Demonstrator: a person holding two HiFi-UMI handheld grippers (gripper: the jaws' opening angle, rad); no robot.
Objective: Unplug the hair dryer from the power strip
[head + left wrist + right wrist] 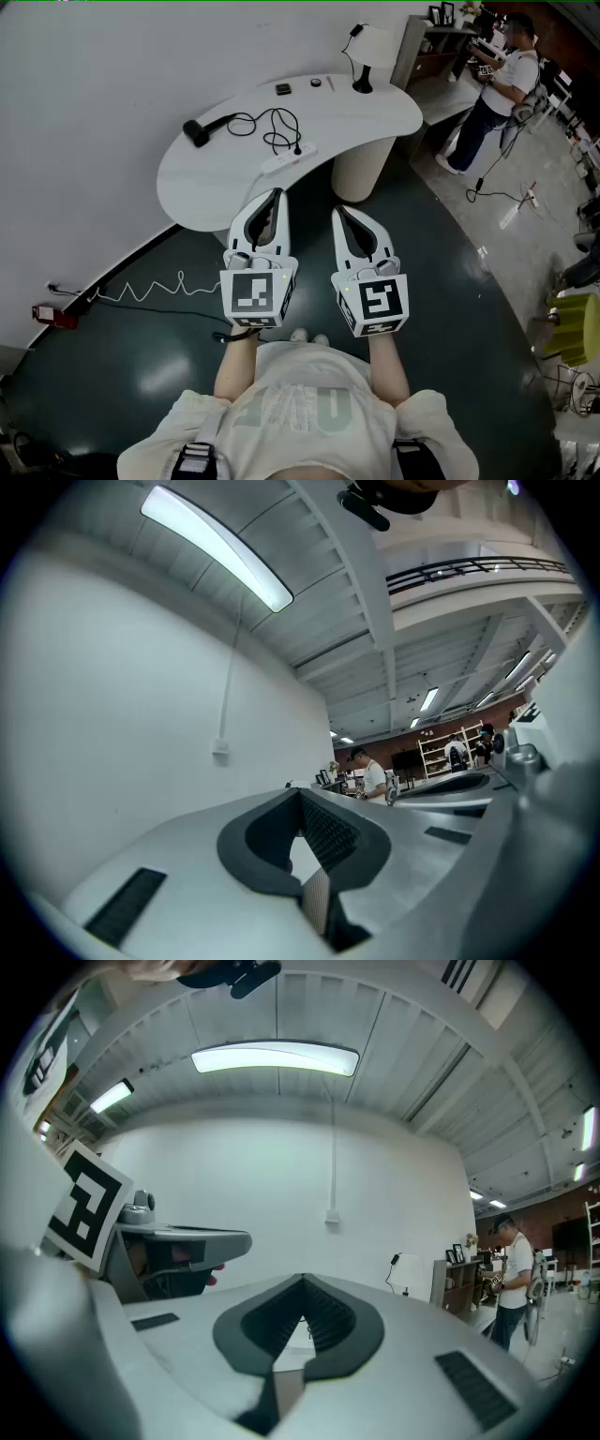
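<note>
On the table, the hair dryer is lying at the left, the power strip is sitting right of it near the front edge, the lamp is standing far right, and the left gripper and right gripper are seemingly hovering side by side just before that edge.

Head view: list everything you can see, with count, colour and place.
table: one, white, curved, by the wall
hair dryer: one, black, table's left end
cord: one, black, looped between hair dryer and power strip
power strip: one, white, table's near edge
lamp: one, white shade, table's far right end
cable: one, white, coiled on floor, left
bystander: one, white top, upper right
left tool: one, white, shut, empty, short of table
right tool: one, white, shut, empty, beside it
</note>
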